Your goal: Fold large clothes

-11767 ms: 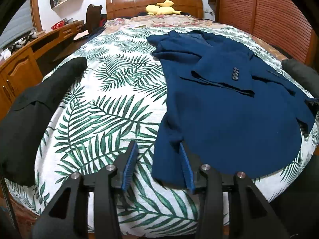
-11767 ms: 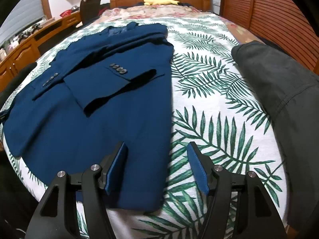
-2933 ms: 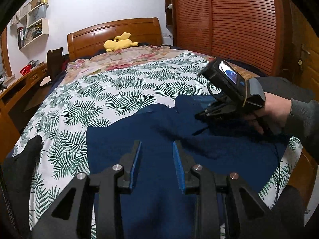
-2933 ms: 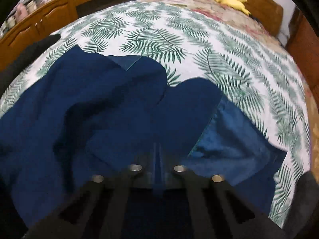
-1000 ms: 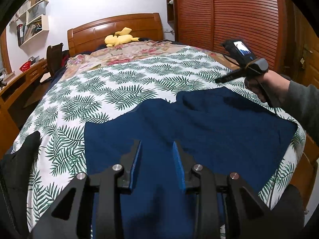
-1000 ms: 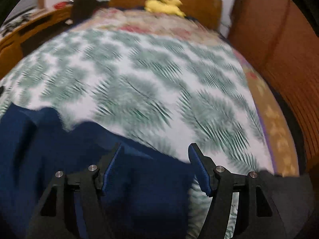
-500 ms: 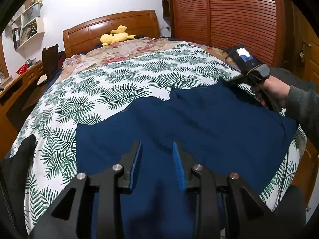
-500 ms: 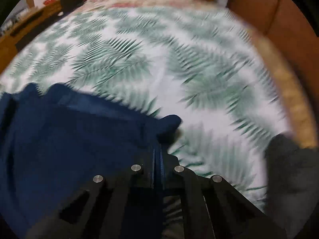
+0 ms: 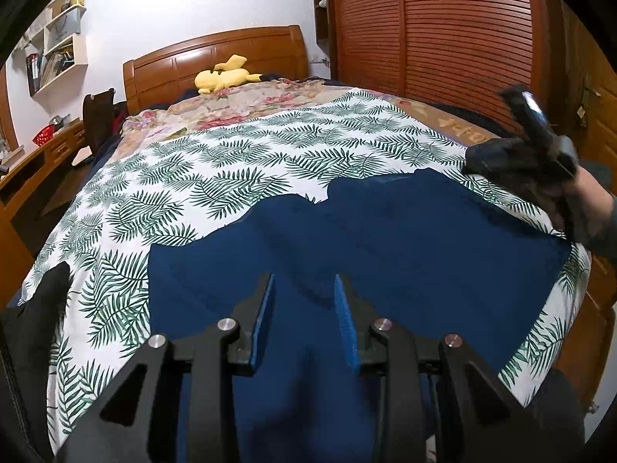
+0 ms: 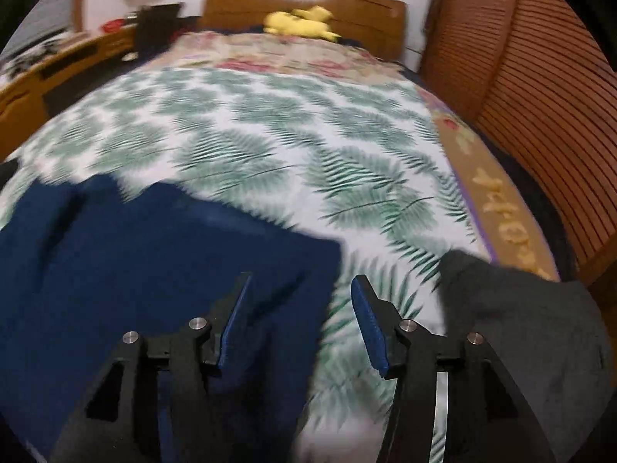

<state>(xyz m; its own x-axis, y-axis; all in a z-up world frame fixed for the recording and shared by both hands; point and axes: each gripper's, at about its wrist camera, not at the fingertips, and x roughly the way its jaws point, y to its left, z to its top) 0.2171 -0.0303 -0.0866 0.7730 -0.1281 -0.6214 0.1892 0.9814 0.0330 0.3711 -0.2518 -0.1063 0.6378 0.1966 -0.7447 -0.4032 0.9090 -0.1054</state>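
Observation:
A dark blue jacket [image 9: 385,239] lies folded flat across the near end of the bed, on the palm-leaf sheet [image 9: 231,169]. My left gripper [image 9: 304,281] hovers over its middle, fingers a little apart, nothing pinched between them. In the right wrist view the jacket [image 10: 154,239] fills the lower left, and its far right corner lies flat on the sheet. My right gripper [image 10: 301,281] hangs over that right edge; its jaws are opening and nothing sits between them. The left wrist view shows the right gripper [image 9: 472,160] blurred in a hand at the bed's right side.
A dark grey garment [image 10: 520,308] lies at the bed's right edge and a black one [image 9: 38,308] at its left edge. A yellow plush toy [image 9: 223,77] rests by the wooden headboard. A slatted wardrobe [image 9: 443,31] stands on the right, a desk [image 9: 23,177] on the left.
Half a second ago my right gripper was shut on the jacket's far right corner. It has let go, its jaws have parted, and it has drawn back to the right. The left gripper has stayed put.

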